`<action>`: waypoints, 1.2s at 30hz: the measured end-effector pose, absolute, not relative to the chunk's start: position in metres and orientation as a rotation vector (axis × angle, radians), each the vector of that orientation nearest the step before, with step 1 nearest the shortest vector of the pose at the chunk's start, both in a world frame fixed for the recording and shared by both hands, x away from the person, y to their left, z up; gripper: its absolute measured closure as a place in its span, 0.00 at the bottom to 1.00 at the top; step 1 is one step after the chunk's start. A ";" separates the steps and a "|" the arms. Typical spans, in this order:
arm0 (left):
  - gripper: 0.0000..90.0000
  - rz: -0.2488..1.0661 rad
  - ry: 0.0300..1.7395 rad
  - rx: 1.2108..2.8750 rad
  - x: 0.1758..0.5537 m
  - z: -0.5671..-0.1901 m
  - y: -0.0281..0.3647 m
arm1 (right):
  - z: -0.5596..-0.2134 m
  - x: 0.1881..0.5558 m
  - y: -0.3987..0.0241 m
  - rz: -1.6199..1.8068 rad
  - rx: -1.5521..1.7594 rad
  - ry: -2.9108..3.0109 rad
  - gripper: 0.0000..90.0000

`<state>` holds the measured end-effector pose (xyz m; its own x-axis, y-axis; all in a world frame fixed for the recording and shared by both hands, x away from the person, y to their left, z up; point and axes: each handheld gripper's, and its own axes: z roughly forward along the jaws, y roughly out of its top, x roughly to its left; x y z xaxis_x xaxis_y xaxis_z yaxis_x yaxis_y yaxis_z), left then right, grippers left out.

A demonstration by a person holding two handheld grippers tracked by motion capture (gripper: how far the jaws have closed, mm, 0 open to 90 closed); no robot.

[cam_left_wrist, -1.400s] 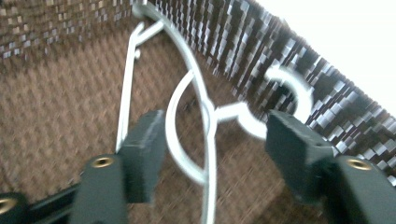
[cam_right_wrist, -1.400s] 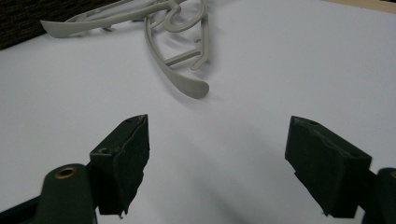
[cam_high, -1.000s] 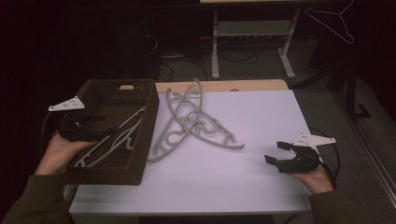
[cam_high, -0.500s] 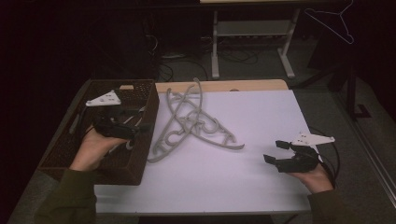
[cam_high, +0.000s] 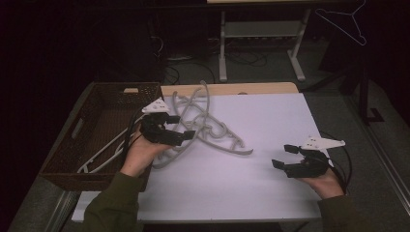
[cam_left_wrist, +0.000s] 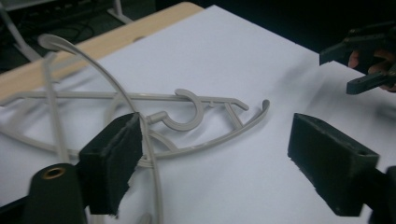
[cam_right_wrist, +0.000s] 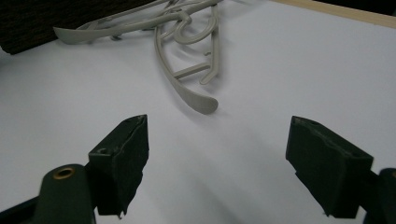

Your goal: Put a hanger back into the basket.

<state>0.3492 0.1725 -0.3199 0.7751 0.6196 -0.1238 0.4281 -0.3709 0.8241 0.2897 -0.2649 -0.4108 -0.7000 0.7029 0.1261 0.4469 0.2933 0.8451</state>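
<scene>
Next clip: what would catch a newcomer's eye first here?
The tangle of grey hangers heaped on the white table, beside the dark wicker basket at its left edge that already holds some. The left gripper reaches over the pile, open with nothing between its fingers; the right gripper waits open at the table's right.

The person wears olive-green long sleeves (cam_high: pixel 112 208) that end at the wrists. Each hand carries a matte black plastic gripper, the left gripper (cam_high: pixel 170 129) and the right gripper (cam_high: pixel 284 155), both topped by a pale grey 3-cornered plate. Each has 2 blocky black jaws with rough-edged pads, a brass-ringed hole beside 1 jaw, and black cables trailing behind.
</scene>
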 end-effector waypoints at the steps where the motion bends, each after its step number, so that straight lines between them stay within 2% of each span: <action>1: 0.21 0.272 0.795 2.036 0.351 -0.324 0.169 | -0.411 0.290 -0.265 1.364 1.053 2.295 0.23; 9: 0.28 0.268 0.847 2.076 0.366 -0.364 0.152 | -0.411 0.289 -0.266 1.364 1.057 2.291 0.23; 19: 0.43 0.268 0.936 2.155 0.385 -0.408 0.153 | -0.411 0.288 -0.267 1.355 1.052 2.292 0.23; 20: 0.47 0.280 0.945 2.176 0.388 -0.414 0.153 | -0.411 0.287 -0.267 1.352 1.057 2.292 0.23; 26: 0.56 0.282 0.962 2.241 0.394 -0.428 0.151 | -0.412 0.287 -0.269 1.350 1.058 2.284 0.24; 36: 0.71 0.241 0.996 2.251 0.400 -0.438 0.147 | -0.412 0.286 -0.269 1.345 1.060 2.287 0.24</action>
